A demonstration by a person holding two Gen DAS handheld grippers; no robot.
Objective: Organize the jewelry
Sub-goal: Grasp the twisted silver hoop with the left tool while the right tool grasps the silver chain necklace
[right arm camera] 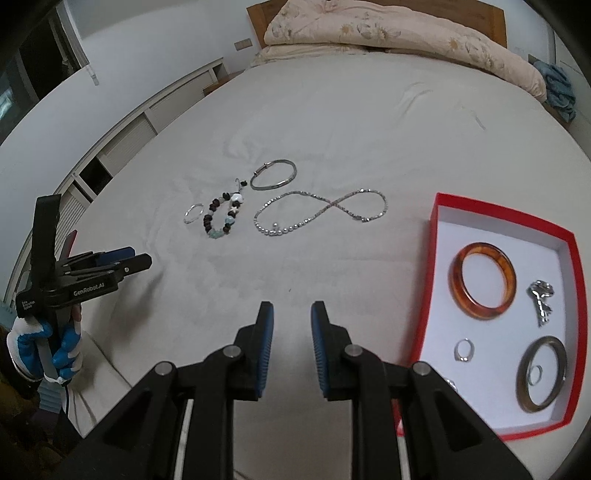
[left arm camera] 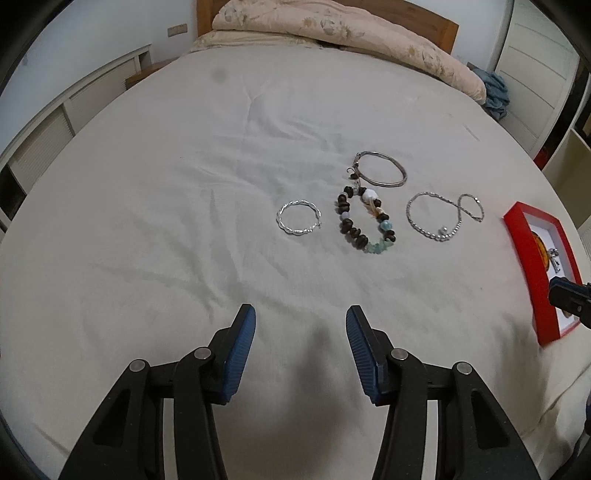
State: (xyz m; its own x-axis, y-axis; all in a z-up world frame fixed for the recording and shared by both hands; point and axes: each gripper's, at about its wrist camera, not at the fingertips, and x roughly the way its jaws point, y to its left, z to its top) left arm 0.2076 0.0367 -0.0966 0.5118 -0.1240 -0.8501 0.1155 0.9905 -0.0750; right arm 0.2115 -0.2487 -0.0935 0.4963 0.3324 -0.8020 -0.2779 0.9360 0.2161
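four pieces of jewelry were seen lying loose on the white bed sheet (left arm camera: 147, 184), grouped just right of centre in the left wrist view and left of centre in the right wrist view. a twisted silver bracelet (left arm camera: 297, 222) lay at the left of the group, apart from the rest. just beside it a beaded bracelet (left arm camera: 365, 221) of dark brown, white and turquoise beads was laid. a plain silver bangle (left arm camera: 382, 170) lay above the beads, close to the bracelet's top end. a silver chain necklace (right arm camera: 319, 213) was laid out in a figure-eight at the right of the group.

a red box (right arm camera: 576, 295) with a white inside was found at the right edge of both views, well apart from the loose pieces. inside it an amber bangle (right arm camera: 482, 280), a silver key-shaped charm (right arm camera: 541, 301), a small silver ring (right arm camera: 464, 350) and a dull metal bangle (right arm camera: 541, 373) with a small ring inside its loop were seen.

the left gripper (left arm camera: 300, 328) was held above bare sheet, its blue pads spread with nothing between them. the right gripper (right arm camera: 291, 323) was held with its pads only narrowly apart, also empty. a gloved hand (right arm camera: 44, 343) was seen at the lower left of the right wrist view, gripping the left tool. a floral duvet (left arm camera: 332, 26) was bunched at the headboard, at the top of the frame.
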